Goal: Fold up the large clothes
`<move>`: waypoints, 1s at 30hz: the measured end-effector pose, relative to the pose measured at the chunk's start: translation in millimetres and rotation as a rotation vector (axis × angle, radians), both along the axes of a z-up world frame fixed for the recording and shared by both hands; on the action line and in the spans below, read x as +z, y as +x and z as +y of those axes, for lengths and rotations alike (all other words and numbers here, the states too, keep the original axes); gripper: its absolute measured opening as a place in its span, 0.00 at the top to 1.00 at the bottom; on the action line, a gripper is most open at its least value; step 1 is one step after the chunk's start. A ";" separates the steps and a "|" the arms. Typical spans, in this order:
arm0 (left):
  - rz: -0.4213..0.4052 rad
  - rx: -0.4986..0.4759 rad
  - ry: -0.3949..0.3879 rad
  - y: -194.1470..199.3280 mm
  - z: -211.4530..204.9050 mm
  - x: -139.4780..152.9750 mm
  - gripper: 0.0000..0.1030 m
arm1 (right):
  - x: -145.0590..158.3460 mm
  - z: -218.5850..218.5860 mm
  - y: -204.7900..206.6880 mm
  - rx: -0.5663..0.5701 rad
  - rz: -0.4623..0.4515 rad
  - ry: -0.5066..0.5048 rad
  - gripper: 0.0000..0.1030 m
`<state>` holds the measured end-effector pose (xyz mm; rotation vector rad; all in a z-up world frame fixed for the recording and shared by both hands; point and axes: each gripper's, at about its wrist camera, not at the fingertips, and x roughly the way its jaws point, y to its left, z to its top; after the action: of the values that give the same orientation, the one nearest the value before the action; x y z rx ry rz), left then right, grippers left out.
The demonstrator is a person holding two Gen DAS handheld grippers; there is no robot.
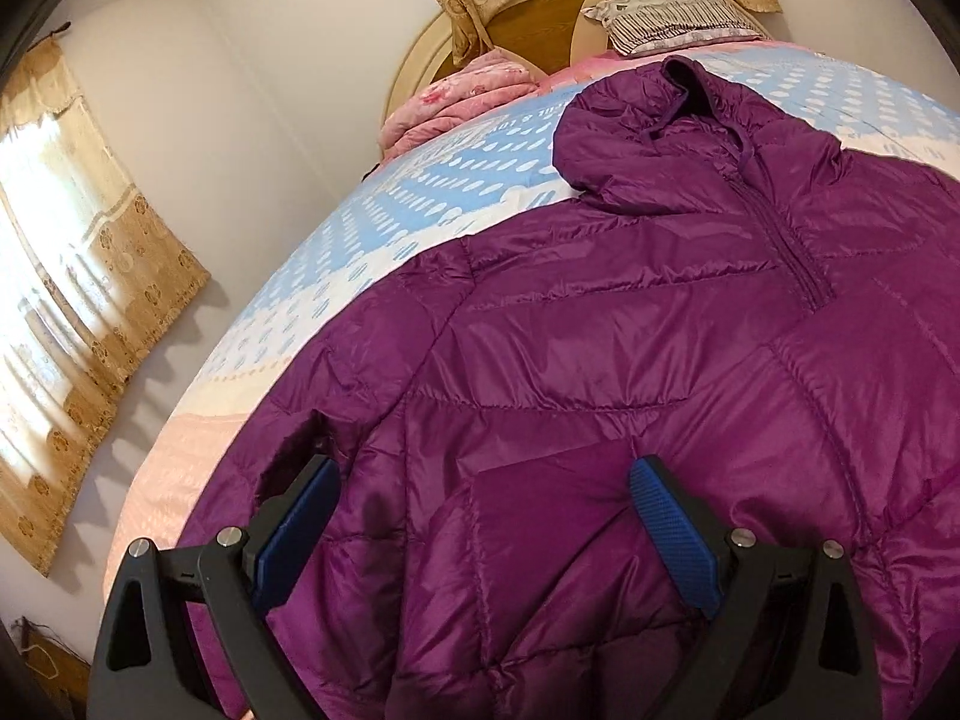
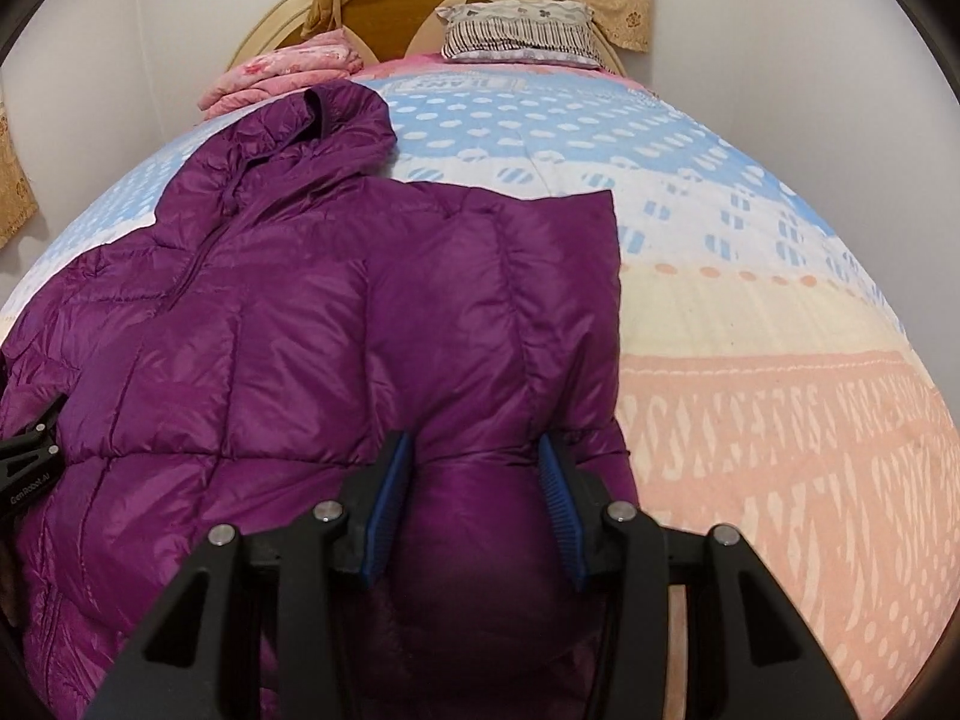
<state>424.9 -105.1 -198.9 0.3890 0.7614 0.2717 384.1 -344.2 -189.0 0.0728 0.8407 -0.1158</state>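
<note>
My right gripper [image 2: 474,504] pinches the hem of the shiny purple quilted down jacket [image 2: 288,324] lying on the patterned bedspread [image 2: 780,312], my left gripper [image 1: 480,516] spread over it; next, I judge, a lengthwise fold.

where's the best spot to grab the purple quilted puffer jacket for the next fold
Likely the near hem of the purple quilted puffer jacket, approached from the foot of the bed. It lies flat, hood far, sleeve already folded in, and both the left gripper and right gripper are there.
</note>
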 end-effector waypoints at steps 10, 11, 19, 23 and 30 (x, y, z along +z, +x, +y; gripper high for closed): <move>-0.103 -0.031 -0.177 -2.9 2.7 48.8 0.05 | 57.3 -7.5 10.1 -0.038 -0.160 0.023 0.54; -0.086 -0.028 -0.188 5.5 0.8 44.9 0.05 | 53.4 -8.0 21.2 -0.041 -0.146 0.017 0.54; 0.036 0.017 -0.111 36.6 -5.7 -7.9 0.05 | -1.0 -21.7 50.1 -0.045 -0.016 0.031 0.53; 0.038 0.013 -0.081 36.1 -11.3 -8.9 0.05 | -0.9 -23.3 51.7 -0.047 -0.006 0.033 0.52; -0.078 -0.080 -0.175 -23.7 4.8 44.8 0.05 | 49.5 2.0 -9.8 0.033 -0.070 0.072 0.43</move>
<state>401.2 -100.3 -154.1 0.2412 0.6854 0.1424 374.3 -342.2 -139.5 0.1297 0.7754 -0.0519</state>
